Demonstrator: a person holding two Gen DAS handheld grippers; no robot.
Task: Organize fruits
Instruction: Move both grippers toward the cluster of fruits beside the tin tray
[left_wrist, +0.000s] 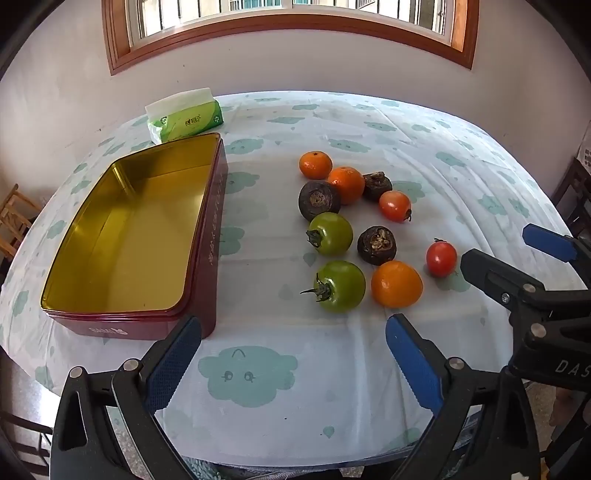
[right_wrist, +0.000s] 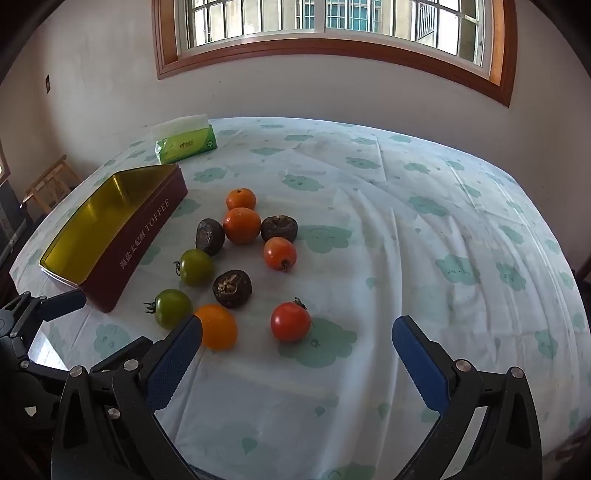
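Observation:
An open maroon tin (left_wrist: 208, 236) with a bare gold inside stands on the left of the table; it also shows in the right wrist view (right_wrist: 144, 236). Several fruits lie loose to its right: oranges (left_wrist: 396, 284), green tomatoes (left_wrist: 340, 286), red tomatoes (left_wrist: 441, 257) and dark brown fruits (left_wrist: 376, 245). My left gripper (left_wrist: 293, 363) is open and empty, near the table's front edge below the fruits. My right gripper (right_wrist: 297, 365) is open and empty, just in front of a red tomato (right_wrist: 290, 321) and an orange (right_wrist: 218, 326). Its fingers (left_wrist: 491, 275) show at the right of the left wrist view.
A green tissue pack (left_wrist: 184, 120) lies behind the tin near the wall. The table wears a white cloth (left_wrist: 332, 122) with green cloud prints. Wooden chairs (right_wrist: 48, 184) stand off the table's left side. A window is in the far wall.

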